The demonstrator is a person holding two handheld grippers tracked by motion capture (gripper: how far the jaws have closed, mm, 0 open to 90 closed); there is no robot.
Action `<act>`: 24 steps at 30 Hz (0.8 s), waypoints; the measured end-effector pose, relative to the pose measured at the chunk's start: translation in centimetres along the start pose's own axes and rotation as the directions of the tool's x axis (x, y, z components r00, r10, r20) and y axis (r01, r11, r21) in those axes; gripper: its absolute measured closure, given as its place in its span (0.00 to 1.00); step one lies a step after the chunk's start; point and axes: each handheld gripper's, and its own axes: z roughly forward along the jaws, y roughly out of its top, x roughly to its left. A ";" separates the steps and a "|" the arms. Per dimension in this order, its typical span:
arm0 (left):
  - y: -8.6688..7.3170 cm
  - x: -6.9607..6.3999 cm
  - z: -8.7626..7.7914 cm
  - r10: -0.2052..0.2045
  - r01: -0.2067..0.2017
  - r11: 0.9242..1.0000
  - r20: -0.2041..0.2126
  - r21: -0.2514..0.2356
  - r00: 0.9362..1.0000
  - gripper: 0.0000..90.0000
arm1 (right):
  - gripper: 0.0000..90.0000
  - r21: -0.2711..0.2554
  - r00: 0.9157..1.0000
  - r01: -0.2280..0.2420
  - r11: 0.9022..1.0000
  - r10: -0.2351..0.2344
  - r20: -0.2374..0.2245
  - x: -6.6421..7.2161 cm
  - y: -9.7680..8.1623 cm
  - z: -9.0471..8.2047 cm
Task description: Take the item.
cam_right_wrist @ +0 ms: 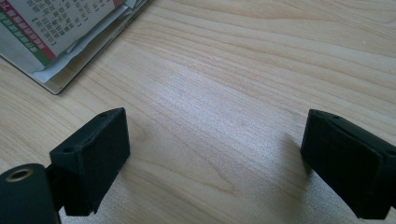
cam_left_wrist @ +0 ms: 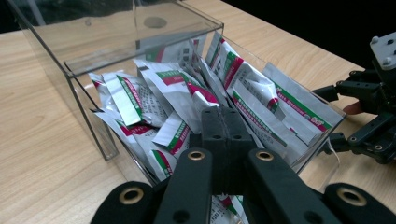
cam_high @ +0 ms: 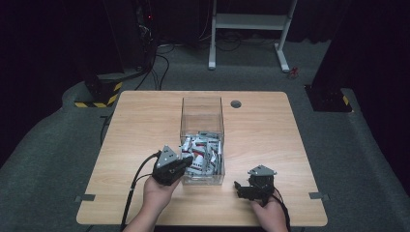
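A clear plastic box (cam_high: 202, 99) stands in the middle of the wooden table (cam_high: 145, 125). Several white sachets with red and green print (cam_high: 200, 152) are heaped at its near end. My left gripper (cam_high: 187, 162) is at the box's near left corner. In the left gripper view its jaws (cam_left_wrist: 227, 116) are pressed together, shut, just above the sachets (cam_left_wrist: 177, 93), with nothing seen between them. My right gripper (cam_high: 238, 187) rests low over bare wood to the right of the box, open wide (cam_right_wrist: 215, 144). The box's corner (cam_right_wrist: 88, 60) lies up to its left.
A round cable hole (cam_high: 235, 104) sits in the table behind the box. Grey tape marks (cam_high: 84, 197) (cam_high: 315, 195) lie at the table's front corners. A white frame (cam_high: 249, 21) and a black-and-yellow striped base (cam_high: 99, 94) stand on the floor beyond.
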 end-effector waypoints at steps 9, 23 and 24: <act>0.1 0.1 -0.5 0.005 -0.005 1.000 -0.002 -0.028 1.000 1.00 | 0.09 0.000 1.000 0.000 1.000 0.000 0.000 0.0 0.0 0.0; 0.5 0.3 -1.5 0.007 -0.009 0.997 -0.014 -0.077 1.000 1.00 | 0.09 0.000 1.000 0.000 1.000 0.000 0.000 0.0 0.0 0.0; 0.6 0.3 -1.6 0.006 -0.007 0.997 -0.012 -0.080 1.000 1.00 | 0.09 0.000 1.000 0.001 1.000 -0.001 0.000 0.0 0.0 0.0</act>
